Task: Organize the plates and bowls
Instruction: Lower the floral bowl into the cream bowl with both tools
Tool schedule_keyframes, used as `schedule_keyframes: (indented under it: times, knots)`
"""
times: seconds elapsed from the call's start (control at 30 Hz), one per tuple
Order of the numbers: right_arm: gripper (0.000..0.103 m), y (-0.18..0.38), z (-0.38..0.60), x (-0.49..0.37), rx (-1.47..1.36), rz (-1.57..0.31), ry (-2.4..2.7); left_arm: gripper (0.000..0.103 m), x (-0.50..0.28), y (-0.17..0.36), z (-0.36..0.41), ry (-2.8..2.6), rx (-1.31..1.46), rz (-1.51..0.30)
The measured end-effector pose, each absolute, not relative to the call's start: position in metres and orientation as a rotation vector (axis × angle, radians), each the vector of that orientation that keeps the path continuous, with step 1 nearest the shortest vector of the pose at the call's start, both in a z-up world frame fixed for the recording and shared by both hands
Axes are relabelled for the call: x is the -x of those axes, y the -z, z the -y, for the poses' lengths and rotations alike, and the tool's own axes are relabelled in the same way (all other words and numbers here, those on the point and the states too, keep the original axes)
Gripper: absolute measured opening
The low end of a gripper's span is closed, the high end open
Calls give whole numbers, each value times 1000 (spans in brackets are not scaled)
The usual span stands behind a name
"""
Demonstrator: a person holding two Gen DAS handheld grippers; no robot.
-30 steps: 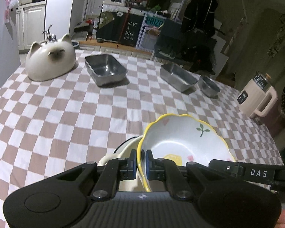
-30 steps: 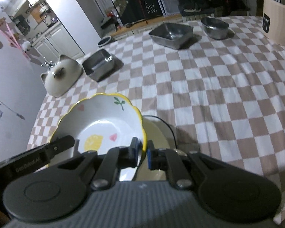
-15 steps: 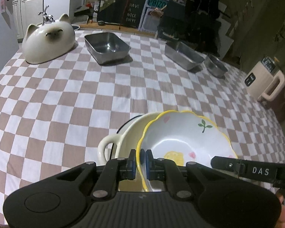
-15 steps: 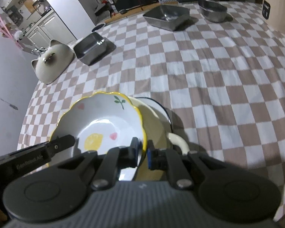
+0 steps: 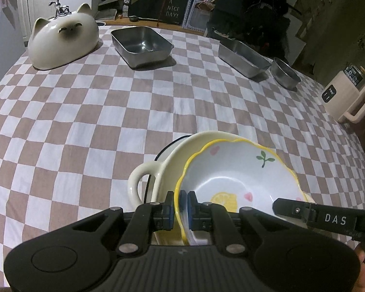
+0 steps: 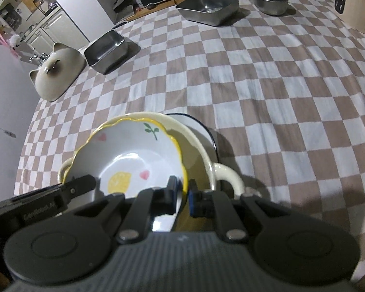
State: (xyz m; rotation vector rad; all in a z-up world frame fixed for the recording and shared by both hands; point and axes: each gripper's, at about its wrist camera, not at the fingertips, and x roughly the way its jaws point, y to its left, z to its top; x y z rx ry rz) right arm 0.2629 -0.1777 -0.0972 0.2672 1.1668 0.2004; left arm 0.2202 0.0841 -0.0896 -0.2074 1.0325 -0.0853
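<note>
Bowl (image 5: 233, 177) w/ yellow rim in cream pot (image 5: 158, 170) | L tool (image 5: 181, 205) + R tool (image 6: 183, 194) clamp its rim

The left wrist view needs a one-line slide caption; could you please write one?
Left gripper and right gripper both clamp the yellow-rimmed bowl above a cream handled dish on the checkered tablecloth.

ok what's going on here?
A person holds two handheld grippers, both clamped on the rim of the yellow-edged bowl: the left gripper on one side, the right gripper on the opposite side. The bowl sits inside the cream handled dish, which rests on a blue-rimmed plate on the checked tablecloth. Whether the bowl has fully seated can't be told. Steel trays and a cat-shaped dish sit untouched further back.
</note>
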Motion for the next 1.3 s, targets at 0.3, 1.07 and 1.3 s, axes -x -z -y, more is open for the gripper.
schedule_keyframes:
  times: [0.3, 1.07, 1.3]
  knots:
    - [11, 99, 174, -264, -262, -1168, -202, 11, -222, 90, -85, 82, 202, -1039]
    - [12, 110, 169, -273, -275, -1209, -184, 11, -224, 95, -84, 91, 202, -1080]
    - [12, 113, 169, -275, -294, -1218, -183, 12, -223, 95, -82, 98, 193, -1084]
